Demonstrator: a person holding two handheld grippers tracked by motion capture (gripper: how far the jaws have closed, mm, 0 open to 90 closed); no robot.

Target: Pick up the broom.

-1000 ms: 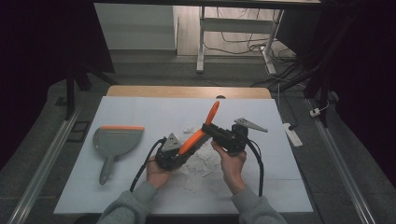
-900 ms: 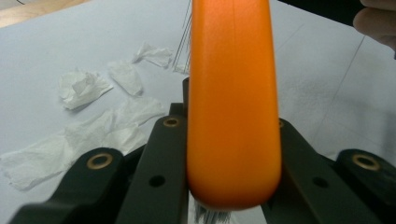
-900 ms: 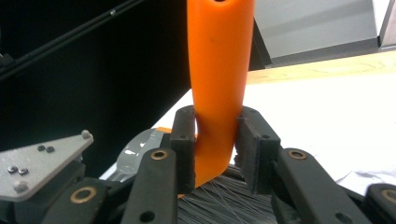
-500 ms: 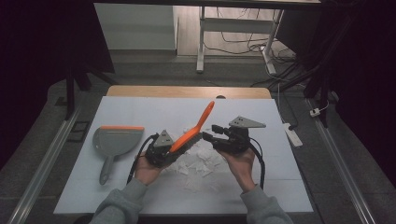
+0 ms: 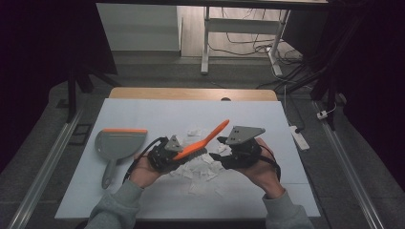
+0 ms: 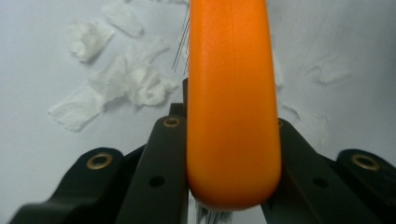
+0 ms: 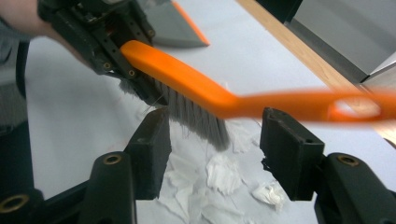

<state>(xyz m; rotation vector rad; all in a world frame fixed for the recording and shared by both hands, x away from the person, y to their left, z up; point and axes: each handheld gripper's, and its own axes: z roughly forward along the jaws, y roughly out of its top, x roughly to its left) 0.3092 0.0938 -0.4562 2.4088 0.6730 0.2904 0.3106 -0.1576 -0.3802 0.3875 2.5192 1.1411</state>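
Orange plastic marks the brush (image 5: 198,143), which 1 second ago was gripped from both sides: then the right gripper (image 5: 224,141) had its jaws around the handle, and now it sits clear of it at centre right of the high view, its jaws having just been opening, with nothing pressed between them. The left gripper (image 5: 173,153), just left of centre, keeps its jaws clenched on the brush's head end. The handle has tipped lower since then and slants toward the upper right above the tabletop (image 5: 143,114). In the right gripper view the brush (image 7: 187,86) shows grey bristles under a long orange back and a hanging hole near the handle tip. White paper scraps (image 5: 200,167) lie scattered beneath it. A grey dustpan (image 5: 117,145) with an orange edge lies at the left.
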